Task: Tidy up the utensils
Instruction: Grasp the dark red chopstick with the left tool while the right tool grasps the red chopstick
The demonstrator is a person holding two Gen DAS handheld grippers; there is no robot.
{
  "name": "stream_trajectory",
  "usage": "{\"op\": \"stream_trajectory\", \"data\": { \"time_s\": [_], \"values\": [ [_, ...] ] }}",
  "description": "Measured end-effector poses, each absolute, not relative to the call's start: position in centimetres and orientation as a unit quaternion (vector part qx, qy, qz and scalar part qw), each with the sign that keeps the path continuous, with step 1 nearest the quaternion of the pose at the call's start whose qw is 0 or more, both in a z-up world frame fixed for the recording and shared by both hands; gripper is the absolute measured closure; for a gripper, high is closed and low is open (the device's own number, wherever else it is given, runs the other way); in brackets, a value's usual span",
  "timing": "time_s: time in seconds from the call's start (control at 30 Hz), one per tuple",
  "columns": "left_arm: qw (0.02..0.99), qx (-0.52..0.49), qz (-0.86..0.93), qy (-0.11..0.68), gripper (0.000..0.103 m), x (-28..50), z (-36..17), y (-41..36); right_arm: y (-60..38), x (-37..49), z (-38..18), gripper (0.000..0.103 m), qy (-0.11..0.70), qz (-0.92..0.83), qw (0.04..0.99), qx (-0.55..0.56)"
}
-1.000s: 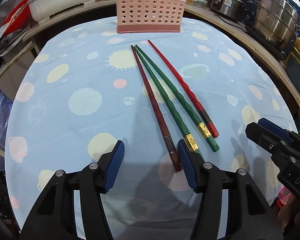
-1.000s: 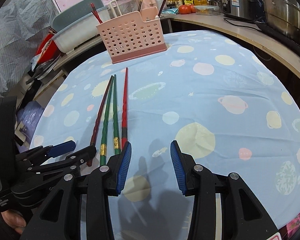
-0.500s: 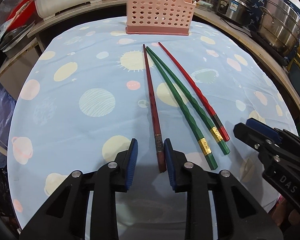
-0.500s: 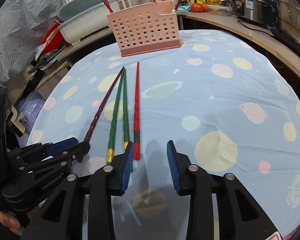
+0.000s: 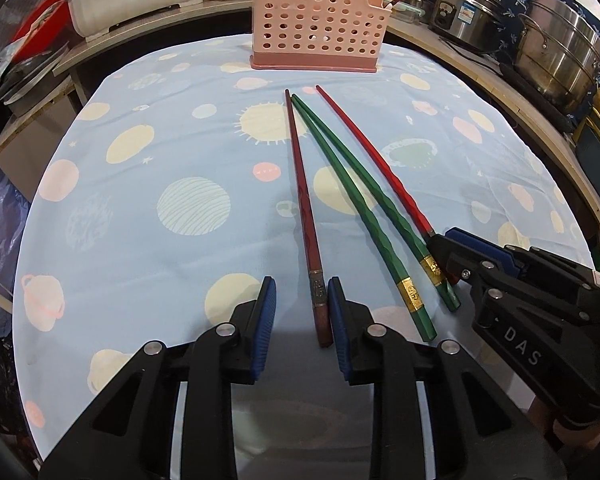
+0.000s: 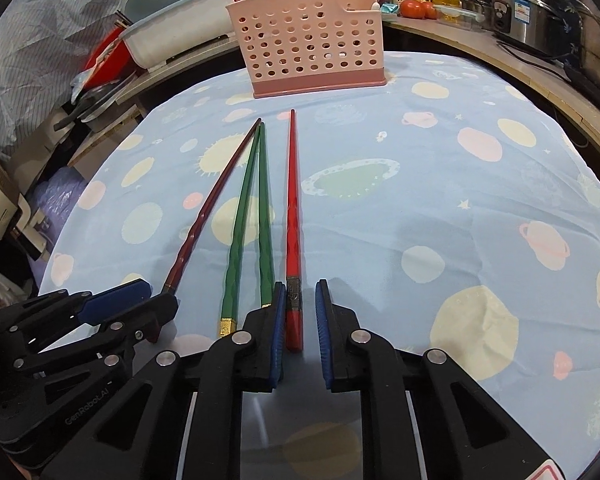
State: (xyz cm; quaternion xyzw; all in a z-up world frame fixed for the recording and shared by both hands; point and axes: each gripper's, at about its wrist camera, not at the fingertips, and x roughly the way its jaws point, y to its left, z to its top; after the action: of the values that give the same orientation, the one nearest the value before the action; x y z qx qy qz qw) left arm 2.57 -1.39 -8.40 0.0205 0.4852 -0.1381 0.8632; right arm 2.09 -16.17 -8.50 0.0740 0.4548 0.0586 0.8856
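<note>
Nothing sorted yet: all four chopsticks lie on the worktop, pink holder beyond. My left tongs apart around the dark-red chopstick; right tongs closing around the red chopstick, not clamped.

Planet-print pale-blue tablecloth, pink basket

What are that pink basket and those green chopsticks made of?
Pink basket: looks like moulded plastic, matte, with even round holes and a solid base. Green chopsticks: probably lacquered wood or plastic; glossy faceted handles and gold bands near the thick ends. I can't tell which.
</note>
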Motion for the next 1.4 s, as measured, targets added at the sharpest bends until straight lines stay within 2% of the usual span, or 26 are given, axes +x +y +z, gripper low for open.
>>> {"op": "stream_trajectory", "data": {
  "time_s": [0.2, 0.43, 0.7, 1.1, 1.4],
  "values": [
    [0.863, 0.020, -0.140, 0.484, 0.077, 2.6, -8.4, -1.4, -16.3, 1.9, -8.6, 0.095, 0.451, 0.055, 0.888, 0.066],
    [0.864, 0.018, -0.141, 0.483, 0.079, 2.7, -8.4, -1.3, -16.6, 1.2, -8.6, 0.096, 0.450, 0.054, 0.889, 0.069],
    [0.864, 0.012, -0.137, 0.484, 0.096, 2.5, -8.4, -0.6, -17.3, 0.0, -8.5, 0.096, 0.451, 0.049, 0.888, 0.078],
    [0.860, -0.001, -0.144, 0.491, 0.096, 1.5, -7.5, 0.2, -20.2, -2.4, -6.2, 0.096, 0.429, 0.030, 0.896, 0.108],
    [0.880, -0.021, -0.144, 0.452, 0.096, 0.8, -2.5, 1.4, -22.4, -3.7, -1.1, 0.096, 0.370, 0.021, 0.920, 0.128]
  ]
}}
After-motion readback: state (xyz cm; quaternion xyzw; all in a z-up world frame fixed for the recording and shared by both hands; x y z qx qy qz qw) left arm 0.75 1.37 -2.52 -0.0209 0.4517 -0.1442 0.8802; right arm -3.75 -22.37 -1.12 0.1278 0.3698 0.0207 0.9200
